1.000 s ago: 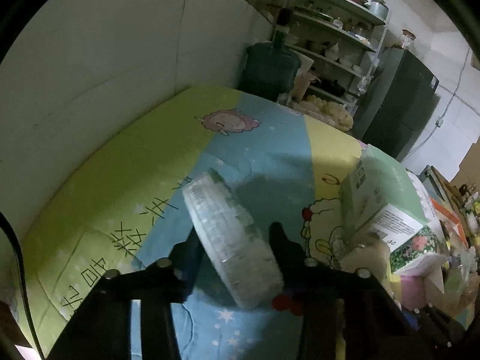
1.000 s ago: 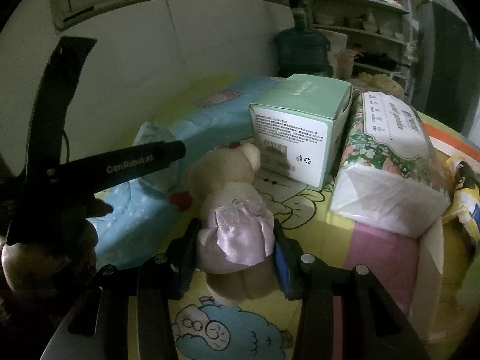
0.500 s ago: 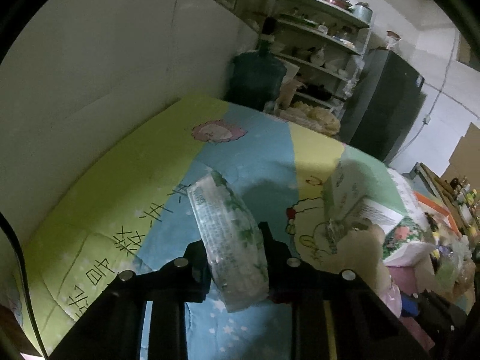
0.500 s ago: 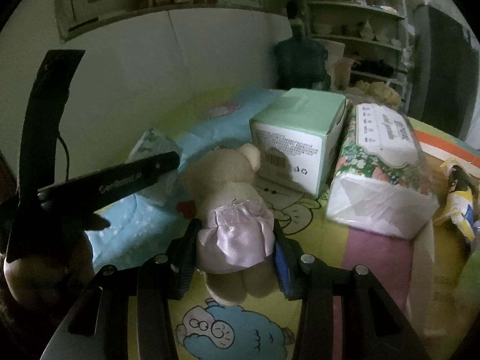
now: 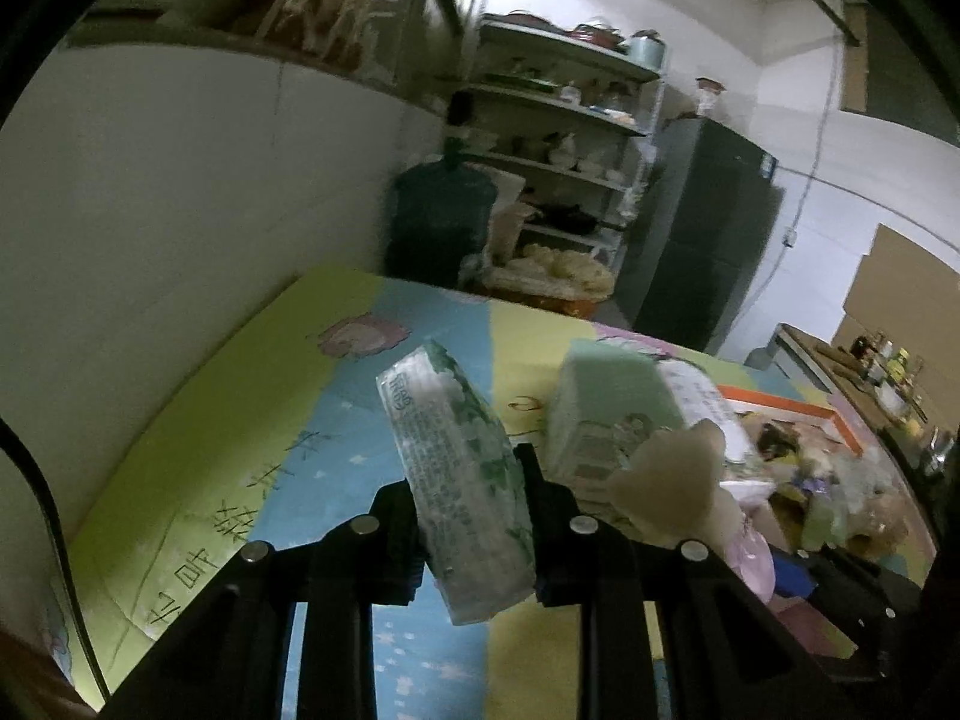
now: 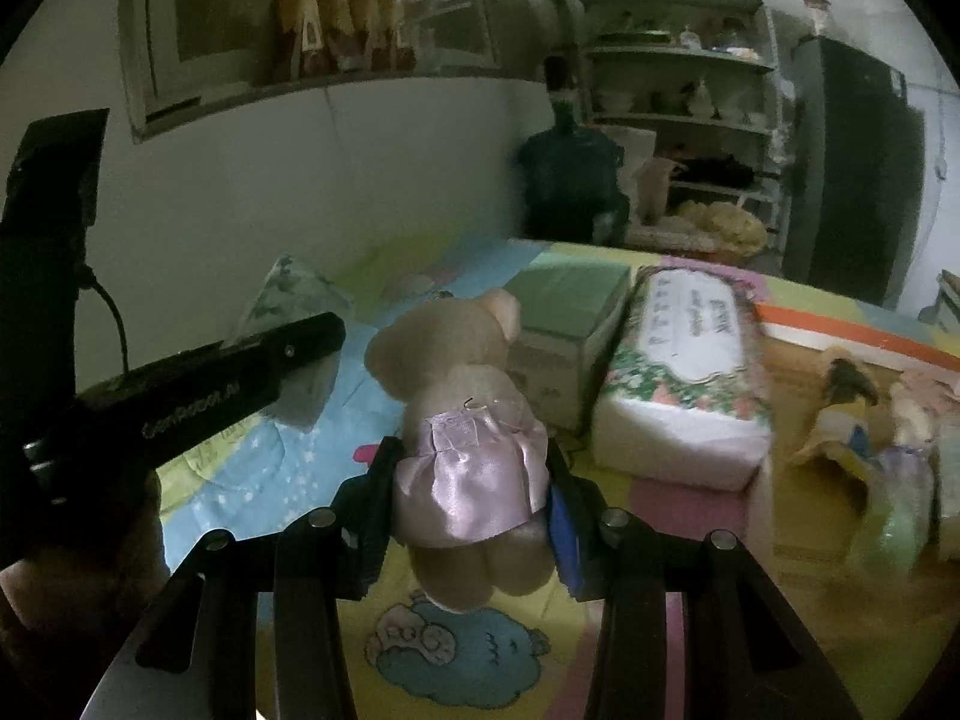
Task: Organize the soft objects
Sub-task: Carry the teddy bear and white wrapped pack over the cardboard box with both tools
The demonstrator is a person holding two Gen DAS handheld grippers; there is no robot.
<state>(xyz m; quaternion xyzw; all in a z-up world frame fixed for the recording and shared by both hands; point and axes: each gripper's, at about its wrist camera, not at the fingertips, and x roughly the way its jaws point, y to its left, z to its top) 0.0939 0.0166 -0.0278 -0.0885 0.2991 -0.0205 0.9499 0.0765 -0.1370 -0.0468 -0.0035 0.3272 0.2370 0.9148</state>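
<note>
Left wrist view, left hand-held gripper (image 5: 471, 516): clamped on a soft plastic tissue pack with a green leaf print (image 5: 456, 480), which stands tilted between the black fingers, lifted off the surface.
Left wrist view, surface: a colourful cartoon play mat in yellow-green, blue and yellow panels (image 5: 240, 432), with handwritten-style characters on the left panel.
Left wrist view, right side: the beige teddy bear in a lilac satin skirt (image 5: 678, 486) shows from its side, in front of a mint-green cardboard box (image 5: 600, 402).
Left wrist view only: a brown cardboard sheet (image 5: 894, 288) leaning at the far right wall.
Right wrist view, right hand-held gripper (image 6: 471, 516): closed on the teddy bear (image 6: 468, 438) at its skirt, the bear's back to the camera, its head near the green box (image 6: 564, 324).
Right wrist view only: a flower-printed soft tissue brick (image 6: 684, 372) lying just right of the green box, and a row of orange bottles (image 6: 342, 24) on a high ledge.
Right wrist view, left side: the other gripper's black body crosses the frame and covers much of the leaf-print pack (image 6: 288, 300).
Hard to make out: the pile of items at the right edge of both views is blurred; whether the bear's feet touch the mat cannot be told.
Background: a dark water jug (image 6: 570, 180) and white shelving (image 6: 678, 60), dim and soft.
</note>
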